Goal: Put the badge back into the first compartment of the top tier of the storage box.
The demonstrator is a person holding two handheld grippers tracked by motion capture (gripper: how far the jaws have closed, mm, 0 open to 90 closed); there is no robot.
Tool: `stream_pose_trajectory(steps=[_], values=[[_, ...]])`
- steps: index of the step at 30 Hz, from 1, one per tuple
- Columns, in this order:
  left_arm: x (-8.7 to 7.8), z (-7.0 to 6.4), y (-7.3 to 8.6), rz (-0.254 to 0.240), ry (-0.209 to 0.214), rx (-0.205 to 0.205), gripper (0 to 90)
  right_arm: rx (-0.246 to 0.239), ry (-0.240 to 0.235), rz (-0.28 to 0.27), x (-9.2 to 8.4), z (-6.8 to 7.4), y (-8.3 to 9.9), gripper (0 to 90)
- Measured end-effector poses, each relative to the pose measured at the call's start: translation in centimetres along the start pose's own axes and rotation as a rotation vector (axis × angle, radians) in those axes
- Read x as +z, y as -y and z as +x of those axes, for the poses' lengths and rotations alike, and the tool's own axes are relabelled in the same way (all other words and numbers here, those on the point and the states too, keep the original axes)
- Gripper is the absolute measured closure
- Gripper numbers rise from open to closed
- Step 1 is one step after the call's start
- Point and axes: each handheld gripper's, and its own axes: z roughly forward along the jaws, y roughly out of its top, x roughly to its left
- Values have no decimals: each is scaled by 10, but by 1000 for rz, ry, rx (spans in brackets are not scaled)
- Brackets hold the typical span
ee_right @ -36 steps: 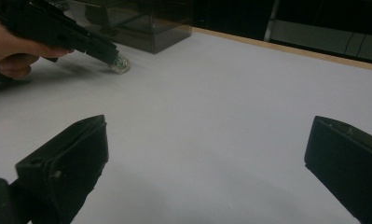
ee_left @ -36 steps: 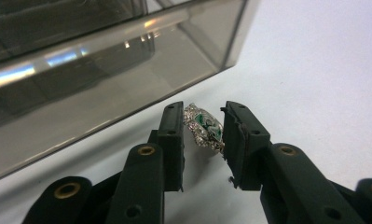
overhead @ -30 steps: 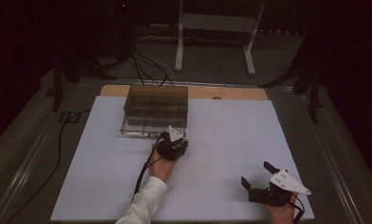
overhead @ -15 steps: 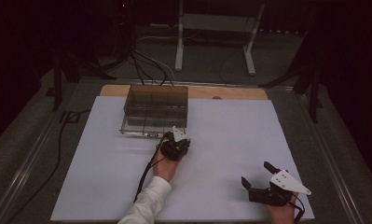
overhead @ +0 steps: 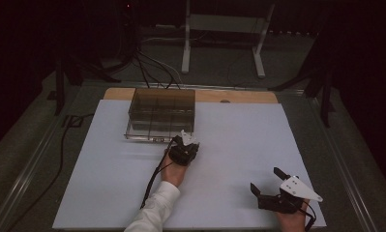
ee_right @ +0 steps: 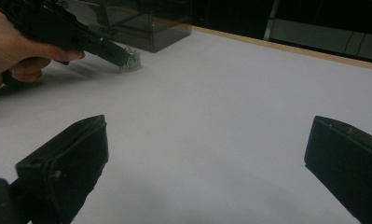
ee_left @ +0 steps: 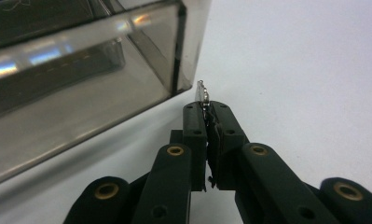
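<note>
A smoked clear plastic box (overhead: 161, 112) with several compartments stands at the back of the white sheet (overhead: 239, 130). My left gripper (overhead: 184, 139) sits just in front of the box's right front corner (ee_left: 181, 56). Its jaws have just been closing and now pinch a small thin shiny piece (ee_left: 203, 92), which sticks out past the tips. In the right gripper view that piece (ee_right: 131, 59) looks clear and greenish and rests low at the sheet. My right gripper (overhead: 264, 178) lies near the front right of the sheet, open, with nothing between its fingers (ee_right: 72, 154).
A wooden strip (overhead: 239, 95) runs along the sheet's far edge. The left gripper's cable (overhead: 154, 179) trails back beside the white sleeve. Metal stand legs (overhead: 185, 43) and loose cables lie on the floor beyond the table.
The left gripper has edged slightly toward the box's front corner. The right gripper has not moved.
</note>
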Motion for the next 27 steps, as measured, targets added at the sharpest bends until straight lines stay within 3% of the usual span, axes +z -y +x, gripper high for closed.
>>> stream_pose_trajectory(steps=[27], values=[[-14, 2, -4, -18, 42, -10, 883, -2, 0, 1, 0, 0, 0, 0]])
